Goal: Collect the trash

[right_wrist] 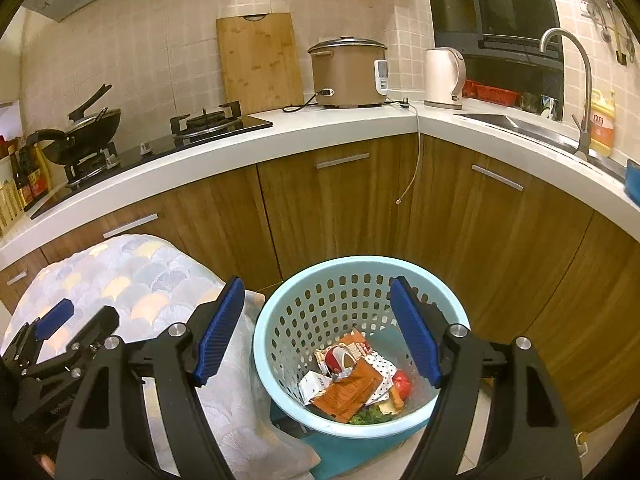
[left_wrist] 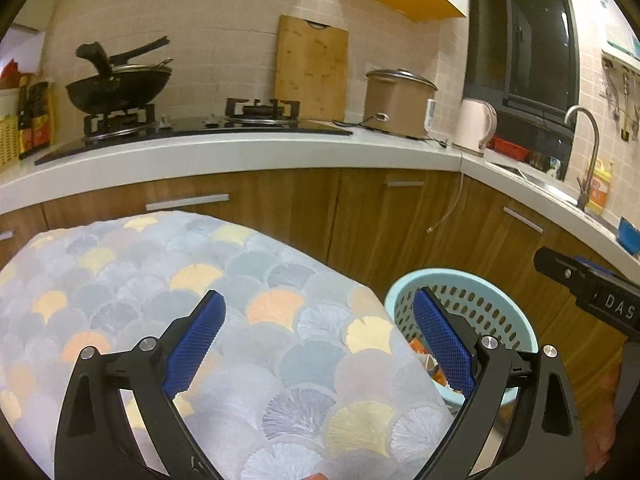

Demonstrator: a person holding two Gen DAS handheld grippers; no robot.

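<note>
A light blue perforated basket (right_wrist: 360,265) stands on the floor beside a low table under a fan-patterned cloth (right_wrist: 132,272). In it lie crumpled wrappers (right_wrist: 346,390), a red piece and some green scraps. My right gripper (right_wrist: 318,320) hangs open above the basket's mouth, with nothing between its blue pads. My left gripper (left_wrist: 320,320) is open wide over the cloth (left_wrist: 160,280) and holds nothing. Its right finger overlaps the basket (left_wrist: 500,308) in the left wrist view. The left gripper (right_wrist: 76,320) also shows at the lower left of the right wrist view.
Wooden cabinets (right_wrist: 340,208) stand close behind the basket under a white counter (right_wrist: 280,136). On the counter are a stove with a wok (right_wrist: 86,128), a cutting board (right_wrist: 258,62), a rice cooker (right_wrist: 348,74), a kettle (right_wrist: 444,78) and a sink tap (right_wrist: 576,80). A teal mat (right_wrist: 348,452) lies under the basket.
</note>
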